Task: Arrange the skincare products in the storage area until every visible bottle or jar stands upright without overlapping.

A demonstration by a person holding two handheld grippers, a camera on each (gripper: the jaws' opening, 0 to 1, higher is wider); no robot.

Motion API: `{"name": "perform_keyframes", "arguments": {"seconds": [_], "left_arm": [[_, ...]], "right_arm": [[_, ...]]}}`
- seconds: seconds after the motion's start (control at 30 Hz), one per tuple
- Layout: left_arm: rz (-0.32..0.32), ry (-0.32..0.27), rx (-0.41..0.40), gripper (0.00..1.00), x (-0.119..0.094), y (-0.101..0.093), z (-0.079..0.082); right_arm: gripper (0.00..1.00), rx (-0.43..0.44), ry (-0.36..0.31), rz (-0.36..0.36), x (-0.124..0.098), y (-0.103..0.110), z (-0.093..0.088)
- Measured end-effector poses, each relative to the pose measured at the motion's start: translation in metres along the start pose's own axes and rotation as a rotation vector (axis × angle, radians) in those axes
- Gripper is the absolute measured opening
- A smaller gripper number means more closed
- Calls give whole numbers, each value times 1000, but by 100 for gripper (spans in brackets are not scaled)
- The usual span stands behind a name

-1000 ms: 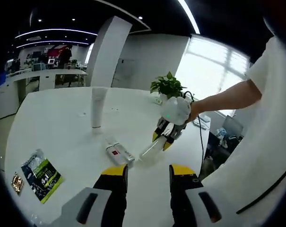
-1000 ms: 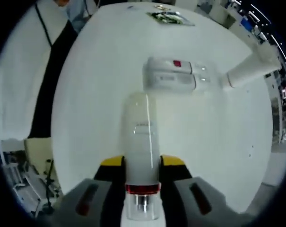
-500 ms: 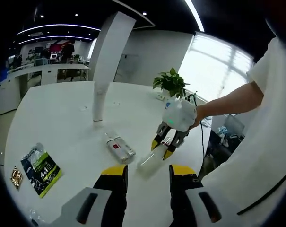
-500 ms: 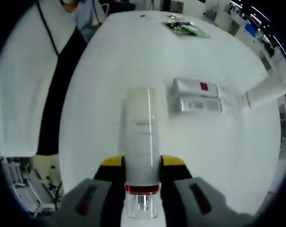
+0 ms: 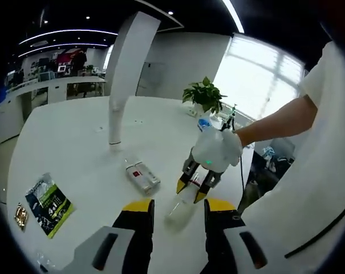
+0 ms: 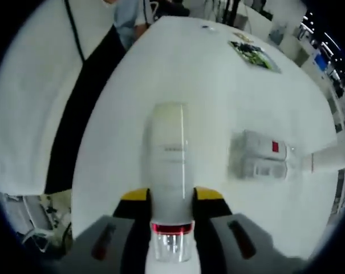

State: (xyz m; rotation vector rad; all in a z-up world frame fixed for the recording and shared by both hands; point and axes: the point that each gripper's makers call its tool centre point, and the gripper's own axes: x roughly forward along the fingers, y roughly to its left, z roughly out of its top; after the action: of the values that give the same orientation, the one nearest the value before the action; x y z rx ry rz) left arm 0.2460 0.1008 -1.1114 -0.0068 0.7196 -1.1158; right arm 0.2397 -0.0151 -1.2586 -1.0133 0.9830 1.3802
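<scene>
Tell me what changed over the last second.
The right gripper, clamped on the white bottle, carried it away from the two flat packs and nearer the left gripper. The tall tube stayed upright, the packs stayed flat, the green packet stayed put. The left gripper stayed open.

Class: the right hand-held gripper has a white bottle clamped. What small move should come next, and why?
Probably tip the white bottle upright and set it on bare table. The right hand-held gripper holds it slanted beside the flat-lying twin bottle pack, while the white tube already stands, and the task wants every bottle upright.
</scene>
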Motion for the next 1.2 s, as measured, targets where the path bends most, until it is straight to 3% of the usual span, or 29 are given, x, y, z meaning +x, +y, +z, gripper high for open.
{"name": "perform_keyframes", "arguments": {"seconds": [0.27,0.4,0.57,0.63,0.73,0.9,0.97,1.03,1.1,1.2], "left_arm": [[-7,23,-4,36,8,1,-1],[-27,75,13,40,19,-2,-6],[-63,124,22,44,35,-11,-8],[-87,169,56,45,42,-17,-12],[-117,245,98,52,51,-26,-23],[-156,323,166,52,63,-35,-34],[-173,337,173,57,66,-38,-36],[-203,332,176,65,72,-43,-34],[-230,356,177,59,75,-48,-37],[-196,381,184,55,82,-43,-40]], "right_arm": [[26,-76,14,19,5,1,2],[27,-110,25,18,6,1,3],[28,-96,27,22,6,0,2],[30,-91,24,17,6,0,2],[43,-39,-7,-25,4,-1,2],[51,75,-78,-109,-10,3,-12],[53,142,-107,-139,-16,5,-20],[53,267,-161,-195,-26,5,-29],[54,345,-222,-243,-37,8,-34],[55,461,-274,-297,-48,14,-45]]}}
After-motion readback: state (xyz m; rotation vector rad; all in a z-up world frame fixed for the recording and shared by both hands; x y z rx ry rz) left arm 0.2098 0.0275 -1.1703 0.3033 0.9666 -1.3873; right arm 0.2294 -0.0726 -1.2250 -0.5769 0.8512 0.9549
